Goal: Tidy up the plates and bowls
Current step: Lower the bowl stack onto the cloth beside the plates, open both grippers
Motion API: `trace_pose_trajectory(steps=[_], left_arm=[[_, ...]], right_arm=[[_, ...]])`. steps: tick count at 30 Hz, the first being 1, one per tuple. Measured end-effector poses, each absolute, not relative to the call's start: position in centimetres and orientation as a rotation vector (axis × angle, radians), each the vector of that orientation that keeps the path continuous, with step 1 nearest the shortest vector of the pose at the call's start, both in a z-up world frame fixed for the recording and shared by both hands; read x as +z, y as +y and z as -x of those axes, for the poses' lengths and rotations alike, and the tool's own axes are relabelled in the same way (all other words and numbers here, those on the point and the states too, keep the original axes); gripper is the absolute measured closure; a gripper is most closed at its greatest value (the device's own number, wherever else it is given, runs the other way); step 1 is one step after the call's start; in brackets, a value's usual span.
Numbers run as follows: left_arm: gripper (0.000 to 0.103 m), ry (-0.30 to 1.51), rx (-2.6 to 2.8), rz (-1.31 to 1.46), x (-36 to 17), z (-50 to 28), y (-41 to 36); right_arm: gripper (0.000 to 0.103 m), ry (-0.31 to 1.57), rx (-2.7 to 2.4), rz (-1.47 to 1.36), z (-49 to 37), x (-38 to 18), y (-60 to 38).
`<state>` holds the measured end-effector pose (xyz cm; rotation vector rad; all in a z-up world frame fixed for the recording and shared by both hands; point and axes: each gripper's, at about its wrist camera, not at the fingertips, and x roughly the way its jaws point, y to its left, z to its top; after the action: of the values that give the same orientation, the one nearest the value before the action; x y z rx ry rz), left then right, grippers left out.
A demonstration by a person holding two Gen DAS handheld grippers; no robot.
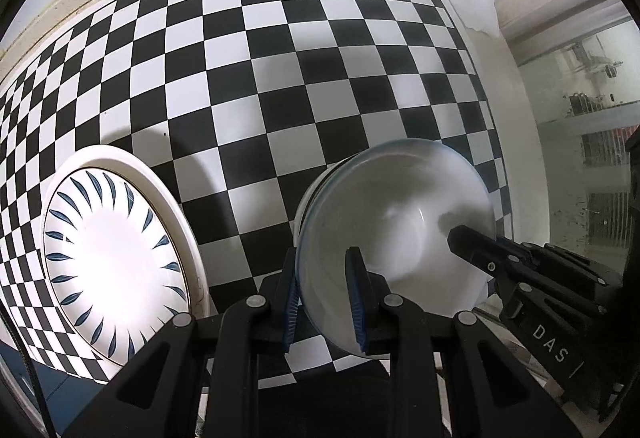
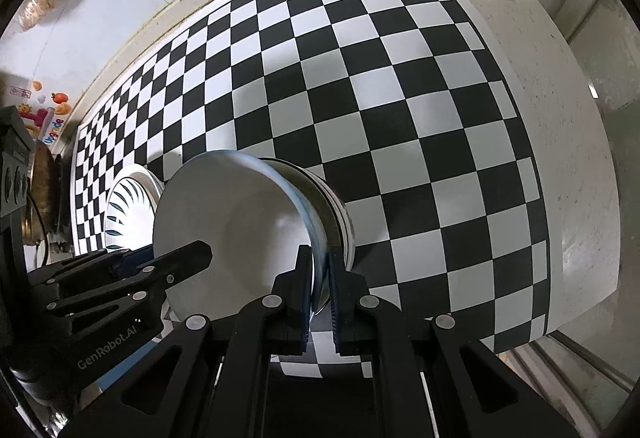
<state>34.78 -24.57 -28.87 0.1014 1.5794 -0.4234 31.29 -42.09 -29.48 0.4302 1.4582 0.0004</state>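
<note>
The left gripper (image 1: 324, 302) is clamped on the near-left rim of a white bowl (image 1: 400, 214), one blue-padded finger inside the bowl and one outside. The right gripper (image 2: 320, 298) is pinched tight on the opposite rim of the same bowl (image 2: 240, 222), so the bowl is carried between both tools, tilted in the wrist views. Under the bowl, a second bowl with dark bands (image 2: 340, 214) appears to be nested; whether the upper bowl has seated in it cannot be told. Nothing is seen inside the held bowl.

Just to the left, a plate with blue leaf marks (image 1: 116, 262) rests inside a larger white plate (image 1: 176, 198), both on a black-and-white checkered mat (image 1: 320, 58) over a pale counter (image 2: 568, 158). A crumpled white paper (image 1: 468, 2) lies at the mat's far corner.

As a judgement: the thin rim grips could slip if the two hands drift apart or tilt unevenly, and the bowl could strike the one below or tip toward the plates if released before it sits level.
</note>
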Motion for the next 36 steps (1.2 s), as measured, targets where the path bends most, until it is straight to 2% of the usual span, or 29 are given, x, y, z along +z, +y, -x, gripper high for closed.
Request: trace_pose_trajectory(steps=[15, 23, 26, 28, 30, 31, 32, 33, 34, 36], left_arm=[[0.083, 1.576, -0.414, -0.118, -29.0, -34.9, -24.9], [0.082, 1.515, -0.393, -0.151, -27.2, -34.3, -24.3], [0.079, 1.442, -0.379, -0.169, -25.2, -33.6, -23.5], [0.071, 1.414, -0.387, -0.159, -24.1, -33.2, -22.8], [0.069, 1.369, -0.399, -0.144, -22.5, -32.3, -21.8], [0.057, 1.349, -0.404, -0.143, -21.8, -31.8, -21.4], [0.045, 1.333, -0.405, -0.146, -21.3, -31.5, -21.1], [0.029, 1.313, -0.399, -0.153, -20.6, -31.2, -20.7], [0.021, 1.285, -0.392, -0.158, -19.8, -30.7, -20.1], [0.016, 1.268, -0.399, -0.140, -18.7, -30.1, -19.4]], right_arm=[[0.089, 1.506, -0.011, -0.446, -32.1, -30.2, -42.6], [0.075, 1.489, 0.003, -0.435, -31.6, -29.1, -42.1], [0.063, 1.454, 0.001, -0.391, -30.8, -27.6, -41.6], [0.048, 1.419, 0.002, -0.376, -30.0, -26.0, -41.4], [0.036, 1.385, 0.004, -0.364, -29.1, -24.5, -41.0], [0.029, 1.375, 0.001, -0.359, -28.8, -24.0, -40.9], [0.026, 1.357, -0.006, -0.348, -28.2, -23.0, -40.7], [0.024, 1.339, -0.015, -0.337, -27.7, -22.1, -40.5], [0.023, 1.330, -0.017, -0.331, -27.3, -21.5, -40.5], [0.022, 1.300, -0.032, -0.318, -26.1, -19.9, -40.3]])
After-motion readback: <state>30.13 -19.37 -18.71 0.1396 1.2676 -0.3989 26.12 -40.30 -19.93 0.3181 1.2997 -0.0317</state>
